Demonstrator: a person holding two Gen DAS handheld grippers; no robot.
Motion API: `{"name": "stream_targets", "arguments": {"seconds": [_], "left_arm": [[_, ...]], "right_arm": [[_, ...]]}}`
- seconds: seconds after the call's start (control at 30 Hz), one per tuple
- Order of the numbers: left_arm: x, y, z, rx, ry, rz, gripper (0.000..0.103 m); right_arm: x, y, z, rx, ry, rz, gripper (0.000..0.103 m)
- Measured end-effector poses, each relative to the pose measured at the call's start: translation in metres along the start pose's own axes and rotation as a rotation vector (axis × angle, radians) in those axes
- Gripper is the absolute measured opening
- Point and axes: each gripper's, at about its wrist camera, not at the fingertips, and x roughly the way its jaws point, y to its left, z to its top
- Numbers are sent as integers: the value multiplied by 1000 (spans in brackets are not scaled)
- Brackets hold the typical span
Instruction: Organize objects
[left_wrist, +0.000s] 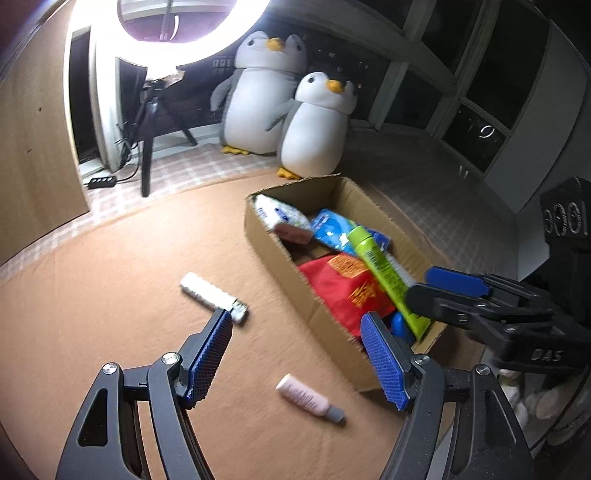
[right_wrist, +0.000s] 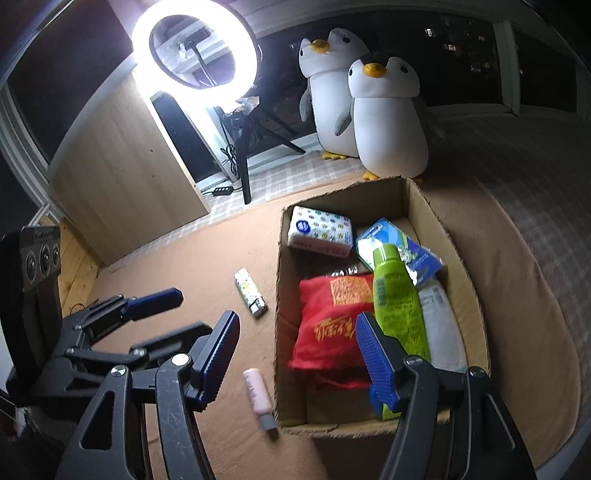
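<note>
Cardboard box (left_wrist: 295, 273) fills my left wrist view, sitting open on the orange mat (left_wrist: 110, 314). Inside I see a white tissue pack (left_wrist: 284, 218) at the far end, a blue packet (left_wrist: 332, 229) beside it, a red pouch (left_wrist: 347, 291) nearer me, and a green tube (left_wrist: 384, 273) lying lengthways across them. My left gripper (left_wrist: 297, 354) has its jaws wide apart, nothing between the blue pads, hanging above the mat just left of the box. Out on the mat, a small patterned pack (left_wrist: 214, 297) lies close to my left pad, and a pink bottle (left_wrist: 308, 398) with a grey cap lies near the box's close corner. My right gripper (left_wrist: 439, 291) shows at the right edge over the box, fingers parted. Two plush penguins (left_wrist: 288, 110) stand behind the box, next to a ring light (left_wrist: 170, 33) on a tripod.

Over to the right wrist view: my right gripper (right_wrist: 299, 358) is spread open and empty, its right pad over the box (right_wrist: 417, 206), its left pad over the mat (right_wrist: 207, 266). Tissue pack (right_wrist: 319, 230), blue packet (right_wrist: 402, 247), red pouch (right_wrist: 328, 321) and green tube (right_wrist: 397, 302) all lie in the box. The pink bottle (right_wrist: 258, 393) rests just outside the box's left wall, the patterned pack (right_wrist: 250, 288) farther up. My left gripper (right_wrist: 162, 314) sits at left, jaws apart. Penguins (right_wrist: 369, 103) and ring light (right_wrist: 195, 48) are at the back.
</note>
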Motion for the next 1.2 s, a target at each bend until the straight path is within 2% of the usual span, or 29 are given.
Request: {"name": "stream_targets", "arguments": {"seconds": [0.1, 0.6, 0.87, 1.2], "left_arm": [[-2, 14, -10, -11, 21, 19, 75], [24, 81, -31, -139, 110, 93, 75], [53, 98, -15, -258, 122, 110, 75], [108, 92, 17, -323, 114, 223, 75]], "right_arm": [[-5, 2, -9, 27, -9, -3, 67], [-12, 2, -62, 112, 22, -60, 67], [-8, -1, -79, 146, 65, -57, 67], [-11, -15, -95, 167, 109, -76, 67]]}}
